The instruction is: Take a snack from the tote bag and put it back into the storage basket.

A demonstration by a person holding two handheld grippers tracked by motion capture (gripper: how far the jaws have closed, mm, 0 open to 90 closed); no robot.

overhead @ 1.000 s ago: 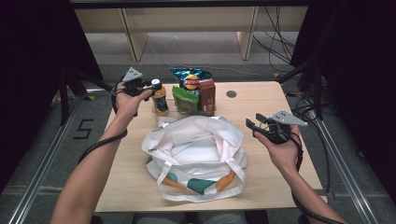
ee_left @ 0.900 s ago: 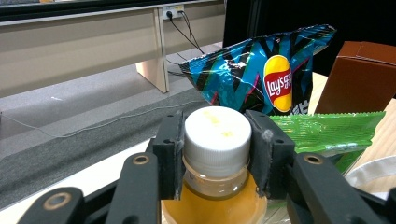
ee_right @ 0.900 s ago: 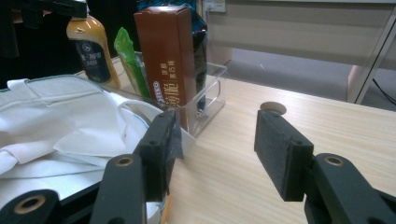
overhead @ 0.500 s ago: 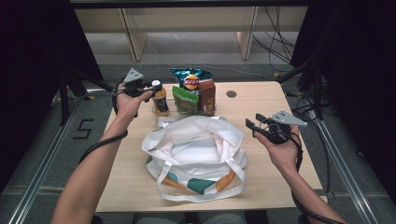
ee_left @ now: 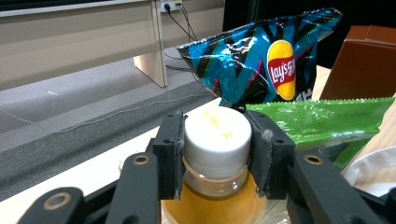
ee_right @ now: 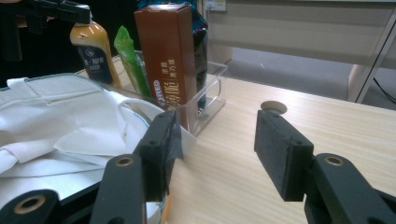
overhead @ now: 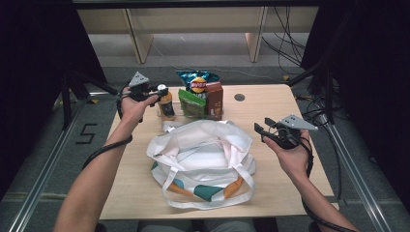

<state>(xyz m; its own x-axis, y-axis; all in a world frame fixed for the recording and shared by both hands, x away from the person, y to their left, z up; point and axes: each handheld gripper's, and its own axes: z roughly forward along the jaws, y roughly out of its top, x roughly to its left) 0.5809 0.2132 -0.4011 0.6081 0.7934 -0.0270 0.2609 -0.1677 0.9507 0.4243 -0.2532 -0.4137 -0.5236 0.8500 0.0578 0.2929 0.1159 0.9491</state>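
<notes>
The left arm reached forward, its left gripper (overhead: 155, 90) clamped on the white cap of the bottle (overhead: 166, 105) standing at the table's (overhead: 270, 104) far side. The right gripper (overhead: 261, 129) hovered apart beside the bag (overhead: 203, 150).

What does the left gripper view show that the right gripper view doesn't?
Left gripper view: the left gripper shut on the bottle's white cap, and the blue chip bag's logo. Right gripper view: the right gripper open over bare table, the white tote bag, the clear bin. Both: the bottle, green packet, brown box.
</notes>
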